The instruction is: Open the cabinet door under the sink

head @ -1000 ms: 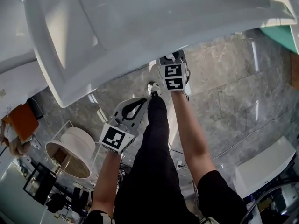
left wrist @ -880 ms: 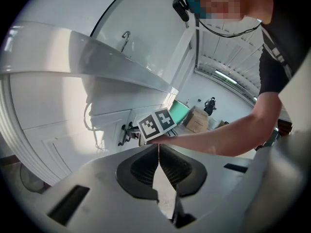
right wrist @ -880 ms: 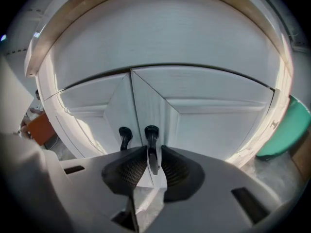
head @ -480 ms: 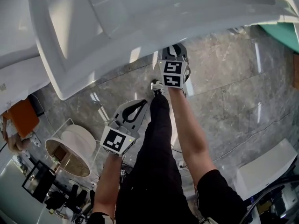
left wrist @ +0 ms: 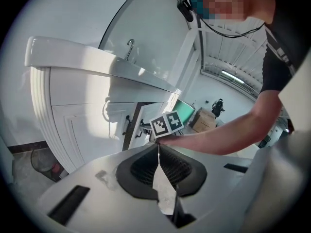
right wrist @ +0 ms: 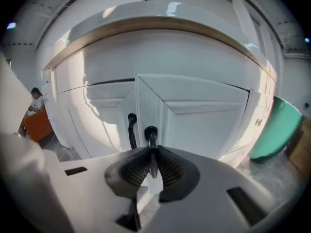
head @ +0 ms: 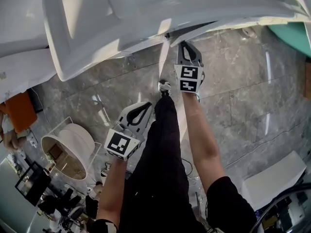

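The white cabinet stands under the white sink. Its right door stands slightly ajar, its edge out in front of the left door. My right gripper has just been closing and is shut on the right door's black handle, which sits between its pads. The left door's black handle is free beside it. In the head view the right gripper reaches just under the sink's rim. My left gripper hangs lower and nearer to me, shut on nothing.
A round white bin in a wire frame stands on the grey marble floor at the left, near an orange object. A green object lies at the right, a white box at the lower right. The person's black-trousered leg stands between the arms.
The right gripper has come out from under the sink's rim toward me, and the door's edge now shows beside it. The left gripper has shifted slightly.
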`<state>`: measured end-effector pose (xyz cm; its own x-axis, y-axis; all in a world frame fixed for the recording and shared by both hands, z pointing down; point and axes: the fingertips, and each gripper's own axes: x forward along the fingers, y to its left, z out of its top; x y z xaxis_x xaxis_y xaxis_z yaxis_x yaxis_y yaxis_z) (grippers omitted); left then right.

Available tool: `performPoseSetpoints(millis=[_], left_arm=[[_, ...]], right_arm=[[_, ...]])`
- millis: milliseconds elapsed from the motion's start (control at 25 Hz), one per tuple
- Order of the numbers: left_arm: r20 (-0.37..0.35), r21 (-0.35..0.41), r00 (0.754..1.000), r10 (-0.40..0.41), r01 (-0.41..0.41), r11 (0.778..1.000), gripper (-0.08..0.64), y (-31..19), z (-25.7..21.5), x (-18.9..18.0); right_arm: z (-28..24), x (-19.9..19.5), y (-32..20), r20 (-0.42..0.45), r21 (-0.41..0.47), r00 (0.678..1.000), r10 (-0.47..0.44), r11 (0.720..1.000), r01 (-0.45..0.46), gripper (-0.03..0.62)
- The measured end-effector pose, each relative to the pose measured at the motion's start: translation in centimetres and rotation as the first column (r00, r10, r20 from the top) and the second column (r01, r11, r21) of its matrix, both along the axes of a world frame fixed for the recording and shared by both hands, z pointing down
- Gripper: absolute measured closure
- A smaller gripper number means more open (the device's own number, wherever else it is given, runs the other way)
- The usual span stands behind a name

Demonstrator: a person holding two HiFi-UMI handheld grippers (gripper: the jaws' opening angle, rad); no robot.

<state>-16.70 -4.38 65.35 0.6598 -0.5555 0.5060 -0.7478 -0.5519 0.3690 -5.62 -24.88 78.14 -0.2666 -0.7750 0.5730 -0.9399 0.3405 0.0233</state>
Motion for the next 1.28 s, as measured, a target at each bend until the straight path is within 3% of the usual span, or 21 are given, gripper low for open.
performPoseSetpoints(millis=[360,600,720,920,1120,1280], left_arm=[[0.037,-0.053,0.998,0.047,-0.045,0.998,0.541,5.0,1.3,4.1],[0.057,-0.043,0.998,-0.039,0.042,0.998,0.541,4.9,-0.2,8.4],[0.065,-0.042,0.994,-0.088,0.091,0.995,0.541,5.4,-1.1,10.9],[0.014,-0.036,0.993,-0.118,0.119,0.992,0.541,5.9,-1.1,16.0],[0.009,0.001,0.991,-0.137,0.137,0.991,0.541,5.0,-0.8,19.8],[0.001,0.013,0.988,-0.152,0.152,0.988,0.541,4.8,-1.1,21.4]], right_arm=[[0.4,5.4,5.5,0.019,-0.056,1.0,0.013,0.998,-0.012,0.499],[0.5,9.5,8.7,0.039,-0.064,0.999,-0.007,0.998,0.009,0.5],[0.5,12.1,9.9,0.022,-0.064,0.998,-0.055,0.996,0.057,0.501],[0.3,16.1,11.1,-0.007,-0.071,0.99,-0.143,0.987,0.142,0.502],[0.7,19.6,12.0,-0.044,-0.074,0.954,-0.298,0.953,0.294,0.502],[0.8,21.7,11.9,-0.051,-0.083,0.939,-0.341,0.938,0.336,0.502]])
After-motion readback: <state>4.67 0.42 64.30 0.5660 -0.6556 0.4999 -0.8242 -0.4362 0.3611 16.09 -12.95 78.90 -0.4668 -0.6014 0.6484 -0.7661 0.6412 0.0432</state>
